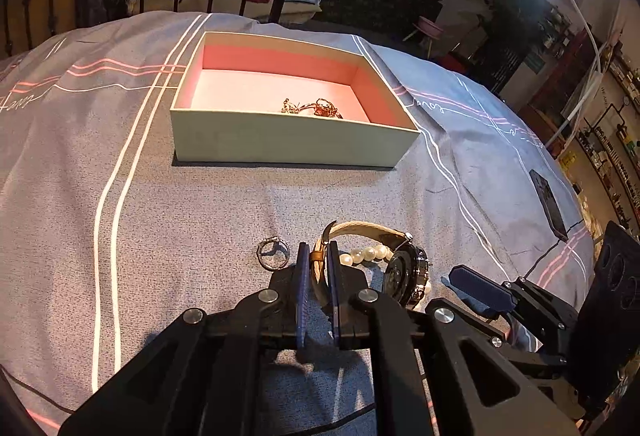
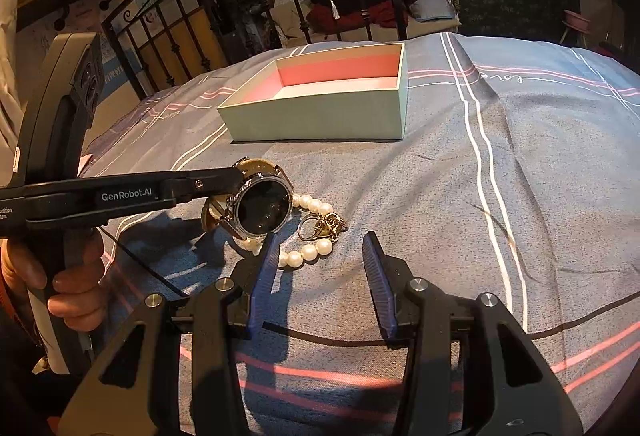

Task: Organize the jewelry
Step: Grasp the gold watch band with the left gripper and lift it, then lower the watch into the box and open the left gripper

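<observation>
My left gripper [image 1: 318,256] is shut on the beige strap of a wristwatch [image 1: 404,272], which stands on edge; the watch's dark round face shows in the right wrist view [image 2: 262,207]. A pearl bracelet [image 2: 308,250] lies under and beside the watch, also in the left wrist view [image 1: 366,254]. A gold ring charm [image 2: 324,228] lies inside the pearl loop. A silver ring [image 1: 273,254] lies left of the left gripper. The open mint box with pink lining [image 1: 288,139] holds gold jewelry [image 1: 316,107]. My right gripper [image 2: 320,248] is open, just near the pearls.
Everything lies on a grey bedspread [image 1: 160,215] with white and pink stripes. A black phone [image 1: 548,203] lies at the right. A black metal bed frame [image 2: 180,19] stands behind the box [image 2: 320,115]. The left gripper's arm [image 2: 120,195] crosses the right wrist view.
</observation>
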Demonstrator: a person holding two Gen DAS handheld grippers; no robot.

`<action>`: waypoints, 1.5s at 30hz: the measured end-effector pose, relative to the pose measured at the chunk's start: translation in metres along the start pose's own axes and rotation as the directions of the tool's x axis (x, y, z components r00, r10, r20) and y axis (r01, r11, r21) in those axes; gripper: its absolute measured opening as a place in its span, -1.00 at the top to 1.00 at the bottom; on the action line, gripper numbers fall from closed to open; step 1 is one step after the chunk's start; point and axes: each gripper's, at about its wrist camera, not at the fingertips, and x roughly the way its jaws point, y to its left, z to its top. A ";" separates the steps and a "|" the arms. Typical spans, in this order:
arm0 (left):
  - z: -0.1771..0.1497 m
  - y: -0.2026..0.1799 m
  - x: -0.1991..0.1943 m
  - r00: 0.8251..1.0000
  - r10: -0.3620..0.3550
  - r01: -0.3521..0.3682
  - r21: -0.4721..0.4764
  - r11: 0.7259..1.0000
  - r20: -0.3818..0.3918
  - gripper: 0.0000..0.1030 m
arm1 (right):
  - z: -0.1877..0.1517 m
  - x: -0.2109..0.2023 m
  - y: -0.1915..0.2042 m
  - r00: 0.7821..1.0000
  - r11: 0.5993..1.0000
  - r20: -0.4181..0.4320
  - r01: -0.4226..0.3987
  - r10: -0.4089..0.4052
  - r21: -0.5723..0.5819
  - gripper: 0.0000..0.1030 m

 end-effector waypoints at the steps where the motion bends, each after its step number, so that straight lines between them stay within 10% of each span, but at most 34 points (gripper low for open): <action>1: 0.001 0.001 -0.003 1.000 -0.004 0.004 -0.009 1.000 0.008 0.84 | 0.000 -0.001 0.000 1.000 1.000 0.003 0.000 0.000 -0.003 0.14; 7: 0.016 0.002 -0.019 0.998 0.011 -0.011 -0.012 1.000 0.054 0.84 | 0.011 0.001 0.005 1.000 0.999 0.000 -0.013 0.013 -0.036 0.15; 9: 0.023 0.003 -0.021 0.998 0.016 -0.015 -0.017 1.000 0.063 0.84 | 0.019 0.006 0.008 1.000 0.998 -0.010 -0.015 0.015 -0.057 0.76; 12: 0.032 0.005 -0.022 0.997 0.025 -0.023 -0.033 0.999 0.075 0.84 | 0.034 0.014 0.014 1.000 0.995 -0.011 -0.024 0.023 -0.092 0.96; 30: 0.131 0.015 0.022 0.985 0.145 -0.142 -0.042 0.989 0.093 0.83 | 0.157 0.082 0.000 0.998 0.992 0.002 0.058 -0.058 -0.109 0.96; 45: 0.150 0.032 0.076 0.974 0.225 -0.225 -0.029 0.974 -0.017 0.82 | 0.167 0.134 -0.010 0.993 0.991 -0.093 0.067 -0.078 -0.112 0.96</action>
